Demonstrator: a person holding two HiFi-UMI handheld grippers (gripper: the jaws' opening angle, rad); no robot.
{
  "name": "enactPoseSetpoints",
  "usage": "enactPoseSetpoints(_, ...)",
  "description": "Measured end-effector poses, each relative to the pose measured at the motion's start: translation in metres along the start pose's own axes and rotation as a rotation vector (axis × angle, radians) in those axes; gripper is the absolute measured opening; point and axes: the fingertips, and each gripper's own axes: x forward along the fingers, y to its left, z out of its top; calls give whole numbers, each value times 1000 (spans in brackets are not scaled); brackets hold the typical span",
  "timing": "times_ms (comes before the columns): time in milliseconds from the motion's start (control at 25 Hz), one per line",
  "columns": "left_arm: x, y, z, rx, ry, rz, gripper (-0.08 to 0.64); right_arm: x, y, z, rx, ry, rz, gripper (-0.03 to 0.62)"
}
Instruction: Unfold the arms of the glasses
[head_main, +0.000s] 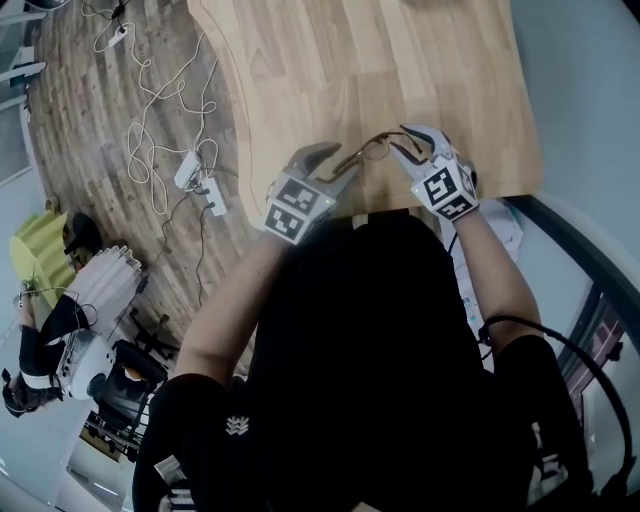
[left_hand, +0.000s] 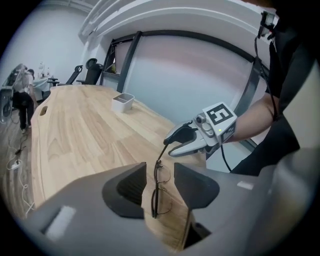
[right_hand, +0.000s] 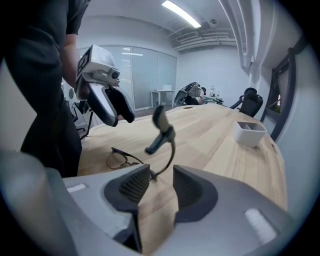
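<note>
Pale wooden desk (head_main: 420, 60) fills the upper part of the head view. A plank floor (head_main: 80, 100) with white power strips (head_main: 190, 170) lies beyond its curved edge. We see a person (head_main: 380, 330) in a dark top leaning over the near edge, with one hand-held gripper in each hand.

A thin-rimmed pair of glasses (left_hand: 159, 185) lies on the desk between the two. The left hand-held gripper (head_main: 345, 162) has its jaws wide apart, one on each side of the lens frame, and no pad presses on it. The right hand-held gripper (right_hand: 161, 176) also has its jaws apart. One arm (right_hand: 170, 134) of the glasses rises from just in front of those jaws, and we cannot tell whether a pad touches the wire. A small white tray (right_hand: 248, 131) sits well beyond both grippers, further along the desk.

We judge the task to be about half done. One arm stands swung away from the frame, though perhaps not to its full reach. The other arm seems to lie folded behind the lenses, but it is too thin for us to be sure. Opening that arm is what remains.
</note>
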Motion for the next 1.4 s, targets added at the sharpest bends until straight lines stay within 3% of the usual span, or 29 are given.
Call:
enactPoseSetpoints(80, 10, 4, -3, 25, 33, 4, 181, -1, 6, -6, 34, 5, 5, 138)
enactPoseSetpoints(280, 30, 0, -14, 101, 99, -14, 175, -4, 19, -24, 219, -15, 0, 138)
enactPoseSetpoints(480, 44, 2, -22, 189, 187, 30, 141, -3, 21, -33, 288, -24, -33, 138)
enactPoseSetpoints(840, 62, 2, -41, 256, 286, 45, 77, -13, 31, -29, 269, -59, -58, 138)
enactPoseSetpoints(1200, 69, -2, -47, 258, 277, 49, 6, -24, 37, -26, 284, -85, -73, 138)
enactPoseSetpoints(1400, 61, -6, -39, 271, 234, 46, 6, -29, 35, -20, 316, -111, -71, 138)
